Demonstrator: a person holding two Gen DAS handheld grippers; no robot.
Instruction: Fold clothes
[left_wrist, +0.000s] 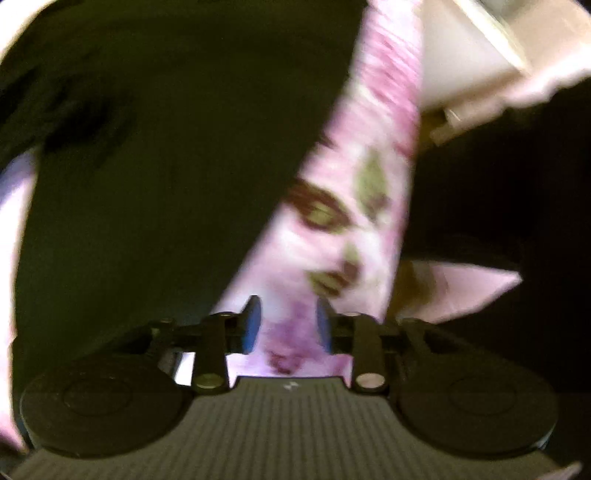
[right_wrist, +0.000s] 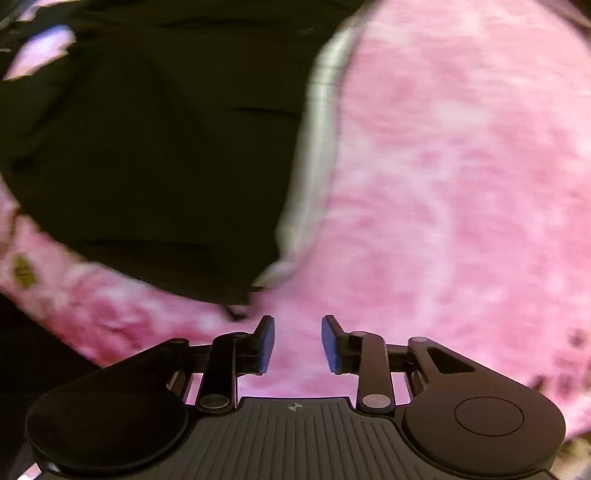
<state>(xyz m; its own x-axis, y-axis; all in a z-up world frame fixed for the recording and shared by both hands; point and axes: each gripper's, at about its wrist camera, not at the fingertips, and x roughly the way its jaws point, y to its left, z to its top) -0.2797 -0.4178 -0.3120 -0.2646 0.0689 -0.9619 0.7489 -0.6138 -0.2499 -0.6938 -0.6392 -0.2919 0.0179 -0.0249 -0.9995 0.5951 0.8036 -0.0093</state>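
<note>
With both the left claw (left_wrist: 285, 325) and right claw (right_wrist: 297, 341) parted and empty above the pink floral bedsheet (right_wrist: 461, 184), pinch the dark olive-black cloth garment (right_wrist: 147, 147) squarely at its edge before folding.

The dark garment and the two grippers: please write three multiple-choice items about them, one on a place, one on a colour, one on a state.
1. In the right wrist view, where does the dark garment lie?
A. on the pink flowered cloth
B. on a wooden shelf
C. inside a basket

2. What colour are the pads of the left gripper?
A. red
B. blue
C. yellow

3. How do the jaws of the right gripper stand?
A. clamped on the garment
B. pressed together, empty
C. apart, with nothing between them

Answers: 1 A, pink cloth shows around the garment's edges. 2 B, both pads look blue. 3 C, a clear gap shows only pink cloth below.
</note>
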